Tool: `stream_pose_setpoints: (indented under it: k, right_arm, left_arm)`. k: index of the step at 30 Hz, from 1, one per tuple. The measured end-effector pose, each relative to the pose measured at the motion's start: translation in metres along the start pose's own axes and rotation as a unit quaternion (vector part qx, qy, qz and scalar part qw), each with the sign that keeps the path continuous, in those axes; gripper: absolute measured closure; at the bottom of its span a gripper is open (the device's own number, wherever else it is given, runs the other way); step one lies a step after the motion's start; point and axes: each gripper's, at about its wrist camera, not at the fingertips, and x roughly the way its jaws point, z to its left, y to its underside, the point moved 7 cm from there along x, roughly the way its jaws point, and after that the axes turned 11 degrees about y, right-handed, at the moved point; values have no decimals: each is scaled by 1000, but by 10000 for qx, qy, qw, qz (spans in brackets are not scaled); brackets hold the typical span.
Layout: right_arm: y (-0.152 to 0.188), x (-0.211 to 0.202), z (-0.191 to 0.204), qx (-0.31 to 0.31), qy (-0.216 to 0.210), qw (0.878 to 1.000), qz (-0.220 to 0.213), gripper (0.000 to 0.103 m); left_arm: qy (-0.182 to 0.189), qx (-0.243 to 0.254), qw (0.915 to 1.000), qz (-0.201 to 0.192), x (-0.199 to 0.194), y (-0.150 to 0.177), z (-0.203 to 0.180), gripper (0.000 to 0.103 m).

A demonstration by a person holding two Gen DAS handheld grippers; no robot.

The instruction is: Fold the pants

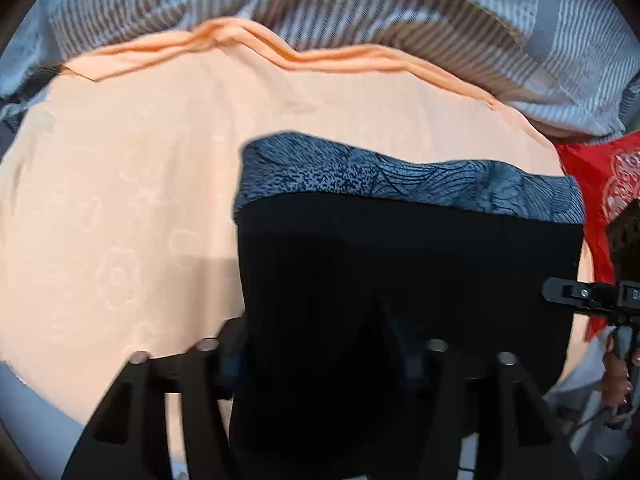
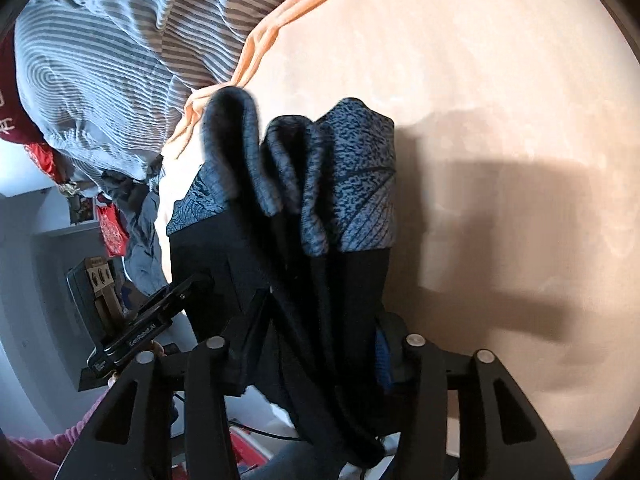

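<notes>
Black pants [image 1: 400, 264] with a blue-grey patterned waistband [image 1: 400, 180] are held over a peach sheet. In the left wrist view my left gripper [image 1: 312, 326] is shut on the cloth near its left edge. Dark fabric covers both fingertips. At the pants' right edge the right gripper's body [image 1: 580, 294] shows. In the right wrist view the pants [image 2: 320, 280] are bunched between the fingers of my right gripper [image 2: 316, 332], which is shut on them. The waistband [image 2: 352, 184] stands up in folds. Loose cloth hangs below the fingers. The left gripper's body [image 2: 156, 320] sits at the pants' far side.
The peach sheet [image 1: 120, 200] covers the bed. A grey striped duvet [image 1: 360, 8] is heaped along its far side, with red cloth [image 1: 600, 176] beside it. Off the bed's edge are a grey shelf unit and a cardboard box [image 2: 96, 280]. A pink sleeve [image 2: 32, 452] shows low left.
</notes>
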Motion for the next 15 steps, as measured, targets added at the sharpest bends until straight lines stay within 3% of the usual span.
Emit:
stream_pose_setpoints:
  k: [2, 4, 7, 9, 11, 15]
  right_arm:
    - [-1, 0, -7, 256, 28, 9997, -55, 38]
    - [0, -4, -10, 519, 81, 9985, -142, 38]
    - [1, -29, -14, 682, 492, 9951, -513, 38]
    - [-2, -50, -9, 601, 663, 9923, -862, 44]
    - [-10, -68, 4, 380, 815, 9889, -1179, 57]
    - [-41, -64, 36, -77, 957, 9865, -1323, 60]
  left_arm:
    - [-2, -8, 10000, -33, -1, -2, 3, 34]
    - [-94, -2, 9999, -79, -8, -3, 6, 34]
    - [-311, 52, 9990, -326, -31, -10, 7, 34]
    - [-227, 46, 9986, -474, -47, -13, 6, 34]
    - [-263, 173, 9978, -579, -54, -17, 1, 34]
    - [-285, 330, 9975, -548, -47, -18, -7, 34]
